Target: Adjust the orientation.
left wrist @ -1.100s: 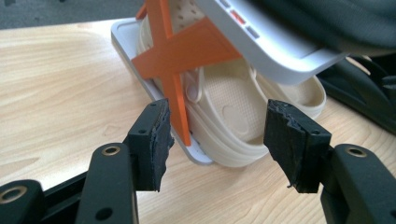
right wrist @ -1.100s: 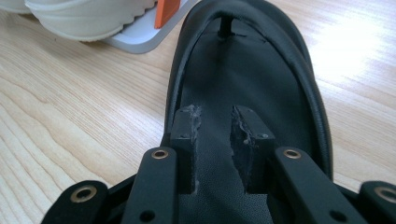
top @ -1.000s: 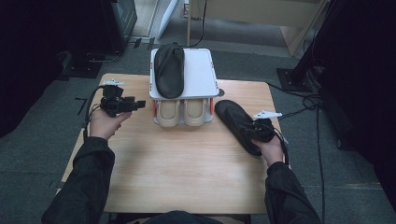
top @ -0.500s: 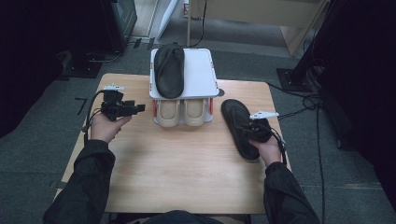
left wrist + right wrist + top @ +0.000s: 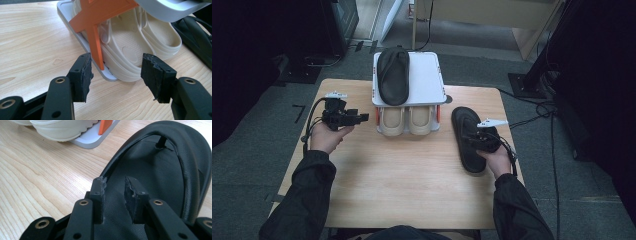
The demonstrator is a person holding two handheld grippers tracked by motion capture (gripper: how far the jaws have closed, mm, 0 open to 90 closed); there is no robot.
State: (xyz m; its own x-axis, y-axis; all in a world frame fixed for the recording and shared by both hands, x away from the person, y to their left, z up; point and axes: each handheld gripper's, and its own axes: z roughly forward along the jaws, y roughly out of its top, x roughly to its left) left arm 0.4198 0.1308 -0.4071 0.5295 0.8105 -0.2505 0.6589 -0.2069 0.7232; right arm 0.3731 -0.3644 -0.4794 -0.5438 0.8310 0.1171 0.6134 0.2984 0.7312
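Two black flip-flops (image 5: 393, 75) (image 5: 469, 140), two cream sandals (image 5: 392, 121) (image 5: 419, 120), one white two-tier rack (image 5: 429, 80), two grippers (image 5: 361, 117) (image 5: 468, 140).

We see the table (image 5: 412, 175) evenly lit from above, its dark surroundings nearly black (soft shadows only); close gripper views stay sharp, slightly grainy.

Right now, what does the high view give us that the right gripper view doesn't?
High view alone: the whole two-tier shoe rack with a black slipper on top, the left gripper held open beside it, and both forearms. Right gripper view alone: the right gripper close up, its fingers pinching the strap of the black slipper on the table. Shared: that slipper, the beige pair on the lower tier, and the wooden table.
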